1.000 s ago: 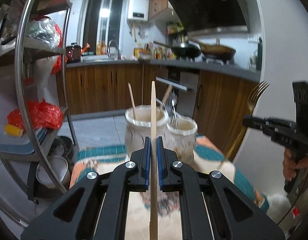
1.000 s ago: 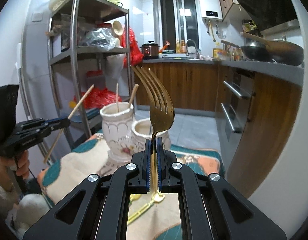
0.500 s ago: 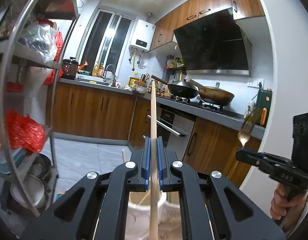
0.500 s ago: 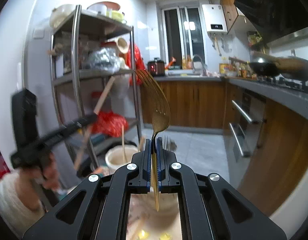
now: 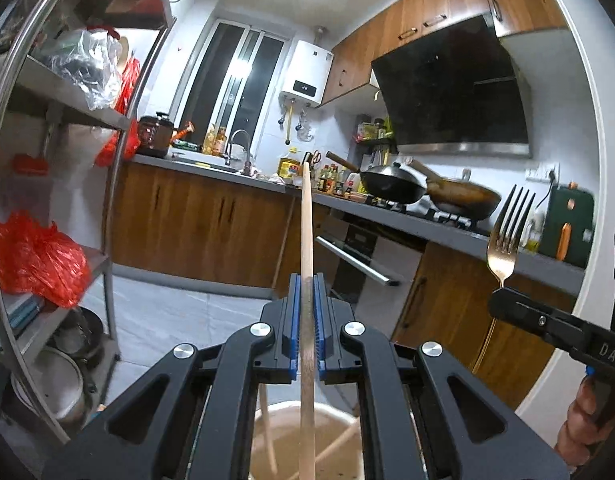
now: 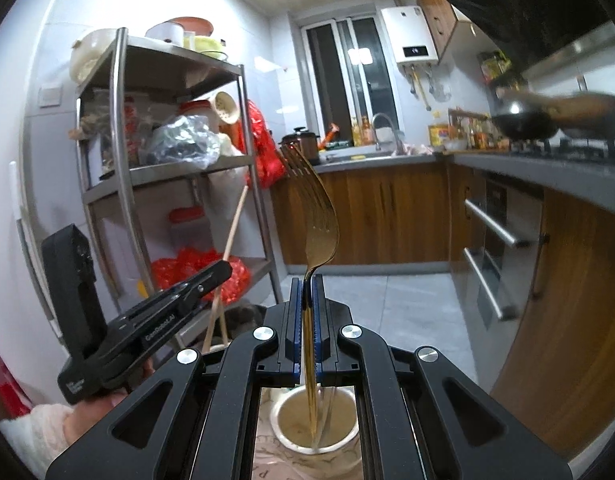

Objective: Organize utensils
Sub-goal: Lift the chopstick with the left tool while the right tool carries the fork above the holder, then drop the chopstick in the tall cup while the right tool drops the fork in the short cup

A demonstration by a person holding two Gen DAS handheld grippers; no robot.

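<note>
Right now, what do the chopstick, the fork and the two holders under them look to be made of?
Chopstick: pale, matte, plain stick; looks like bamboo or wood. Fork: golden, glossy and reflective; likely coated or brass-toned metal. Holder under the chopstick and holder under the fork: cream, smooth thick rims; probably glazed ceramic, though little of either shows.

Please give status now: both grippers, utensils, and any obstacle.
Left gripper shut on chopstick, over cream holder. Right gripper shut on fork, handle tip in second holder. Nothing seen in the way.
</note>
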